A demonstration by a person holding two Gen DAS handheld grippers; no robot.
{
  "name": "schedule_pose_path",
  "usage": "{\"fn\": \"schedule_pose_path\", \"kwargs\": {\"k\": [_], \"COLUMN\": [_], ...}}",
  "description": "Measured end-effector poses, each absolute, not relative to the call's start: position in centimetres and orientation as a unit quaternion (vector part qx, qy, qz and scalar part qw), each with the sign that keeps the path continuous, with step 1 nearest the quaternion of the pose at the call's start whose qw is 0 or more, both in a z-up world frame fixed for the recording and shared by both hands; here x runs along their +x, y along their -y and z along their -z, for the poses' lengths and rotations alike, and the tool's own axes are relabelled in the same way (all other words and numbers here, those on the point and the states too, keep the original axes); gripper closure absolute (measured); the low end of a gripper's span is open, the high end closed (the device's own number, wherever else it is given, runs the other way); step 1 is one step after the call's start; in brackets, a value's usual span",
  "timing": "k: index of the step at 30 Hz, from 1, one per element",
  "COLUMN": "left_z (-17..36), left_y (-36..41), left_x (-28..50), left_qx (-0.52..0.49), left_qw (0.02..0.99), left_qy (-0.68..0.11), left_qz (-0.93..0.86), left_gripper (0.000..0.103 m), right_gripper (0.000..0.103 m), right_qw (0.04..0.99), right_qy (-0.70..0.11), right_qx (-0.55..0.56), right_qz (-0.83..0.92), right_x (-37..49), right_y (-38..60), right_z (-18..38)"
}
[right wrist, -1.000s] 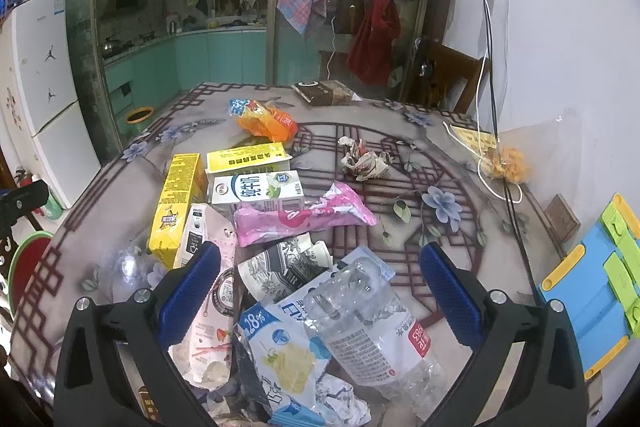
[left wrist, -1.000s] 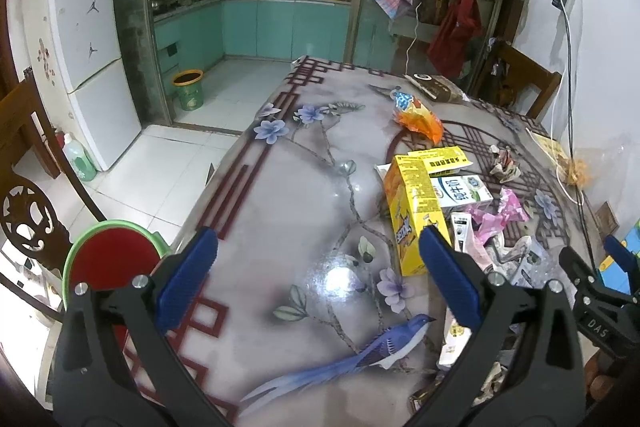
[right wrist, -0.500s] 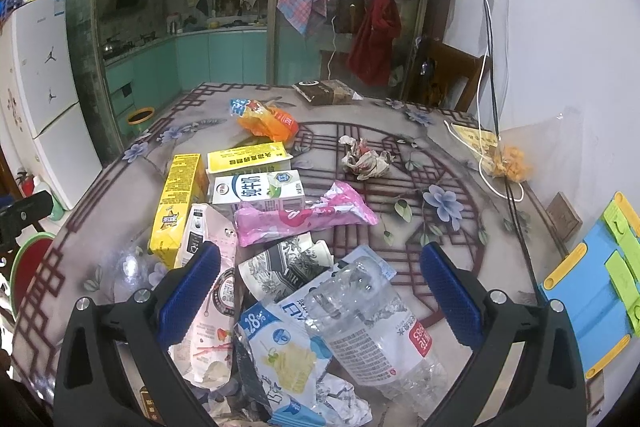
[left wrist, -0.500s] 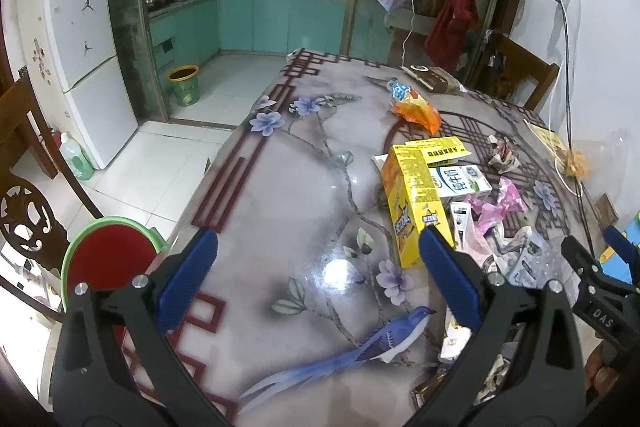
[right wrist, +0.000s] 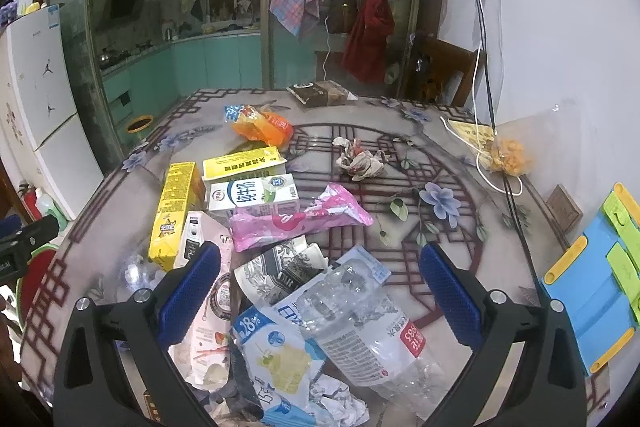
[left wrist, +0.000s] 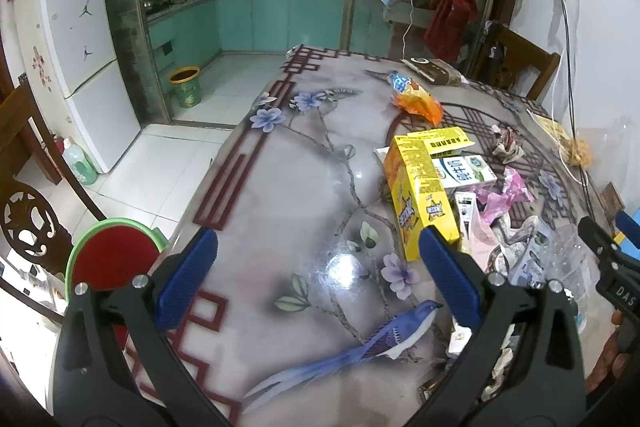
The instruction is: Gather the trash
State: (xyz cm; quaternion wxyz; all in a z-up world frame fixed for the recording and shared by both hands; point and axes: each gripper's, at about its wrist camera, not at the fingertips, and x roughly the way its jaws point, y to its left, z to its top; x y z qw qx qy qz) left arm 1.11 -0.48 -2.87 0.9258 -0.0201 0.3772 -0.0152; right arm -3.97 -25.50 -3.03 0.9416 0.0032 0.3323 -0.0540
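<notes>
1. Trash is spread over the near and middle part of the table [right wrist: 460, 131], which is covered with a flower-and-bird cloth.
2. The right gripper [right wrist: 318, 291] is held wide open above the near pile, with nothing between its blue pads [right wrist: 188, 297].
3. A crushed clear bottle [right wrist: 372, 331] is seen directly below that gripper, lying on a blue-and-white wrapper [right wrist: 276, 355] and beside a crumpled silver wrapper [right wrist: 276, 273].
4. A pink wrapper [right wrist: 300, 221] is placed just beyond the pile, touching a white milk carton [right wrist: 252, 197].
5. A yellow box [right wrist: 176, 213] lies to the left of the carton, and a second yellow carton [right wrist: 242, 165] lies behind it.
6. An orange bag [right wrist: 262, 127] and a ball of crumpled paper [right wrist: 360, 161] are set farther off, well apart from each other.
7. The left gripper [left wrist: 318, 281] is also held wide open and empty, over the bare left part of the table [left wrist: 280, 187].
8. A red and green bin [left wrist: 114, 259] is seen on the floor to the left of the table.
</notes>
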Motion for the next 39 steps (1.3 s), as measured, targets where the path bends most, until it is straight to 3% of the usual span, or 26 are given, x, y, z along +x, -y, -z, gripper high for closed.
{"fn": "schedule_pose_path", "kwargs": {"k": [24,35,37,39], "left_z": [3.2,9.5,10.6,11.3], "left_y": [2.3,10.0,10.4,10.2], "left_x": [0.5,2.6,3.0,3.2], "left_qx": [-0.018,-0.065,-0.076,-0.093], "left_qw": [0.918,0.833,0.825,0.815], "left_qy": [-0.387,-0.515,-0.528,-0.54], "left_qz": [0.08,0.194,0.187,0.187], "left_gripper": [0.004,0.004,0.006,0.025], "right_gripper": [0.007,0.007,0.007,0.007], "right_qw": [0.938,0.924,0.92,0.918], "right_qy": [-0.343,-0.358,-0.368,-0.379], "right_qx": [-0.008,0.079,0.082,0.081], "right_qz": [0.044,0.112,0.101,0.081], "right_x": [-3.7,-4.2,-4.3,-4.2], "right_y": [25.4,33.1,33.5,33.4], "right_z": [3.2,2.8,3.1,3.3]}}
